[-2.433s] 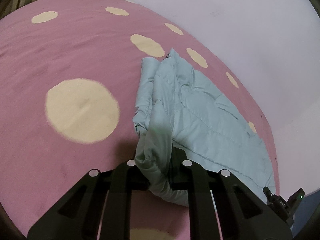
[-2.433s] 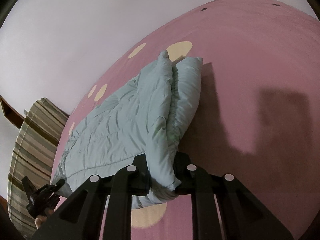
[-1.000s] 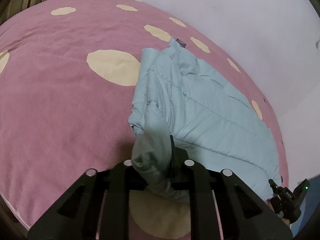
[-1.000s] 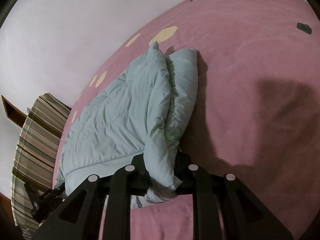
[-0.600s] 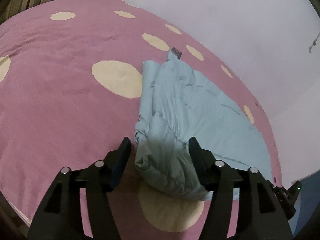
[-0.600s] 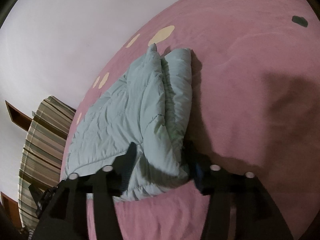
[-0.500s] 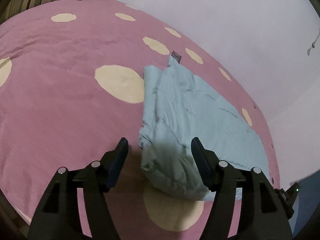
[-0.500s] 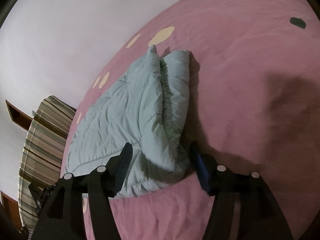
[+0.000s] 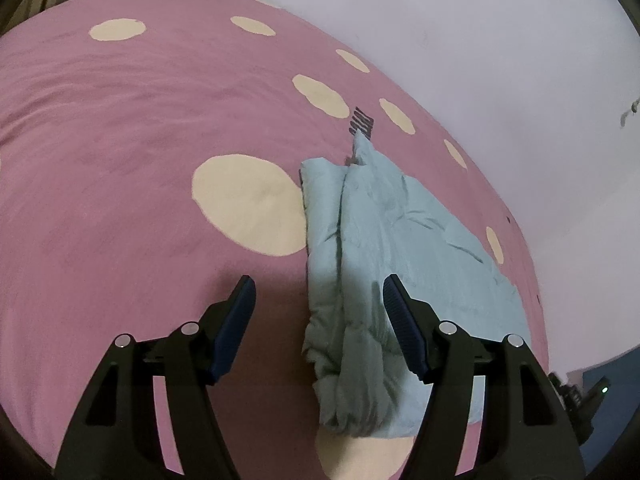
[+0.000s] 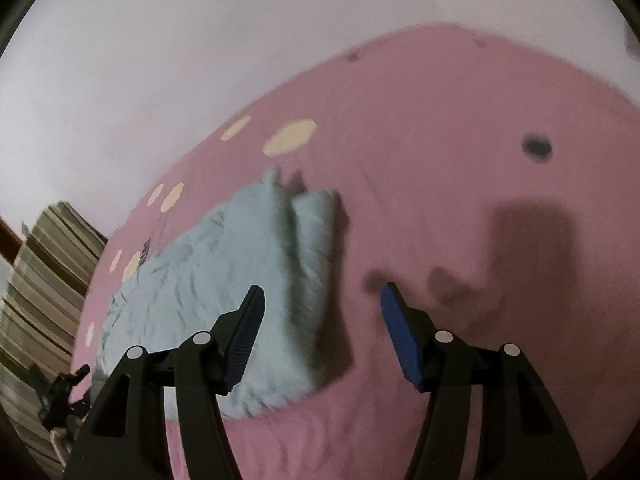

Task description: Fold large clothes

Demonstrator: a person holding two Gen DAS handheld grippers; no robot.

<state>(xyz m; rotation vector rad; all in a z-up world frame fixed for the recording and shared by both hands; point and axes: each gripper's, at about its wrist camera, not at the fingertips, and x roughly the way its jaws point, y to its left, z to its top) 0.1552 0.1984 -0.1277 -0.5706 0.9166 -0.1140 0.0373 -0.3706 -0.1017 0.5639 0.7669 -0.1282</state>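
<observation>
One folded pale-blue padded jacket (image 9: 384, 248) is laid on the pink spotted bed (image 9: 120, 128). Two grippers are seen: the left gripper (image 9: 318, 286) and right gripper (image 10: 322, 294) are both held apart, nothing clamped.

My right gripper (image 10: 320, 304) hangs with its jaws apart above the pink spotted bedspread (image 10: 440, 160), gripping nothing, the folded pale-blue padded jacket (image 10: 224, 280) lying below my left finger (image 10: 246, 330).
</observation>
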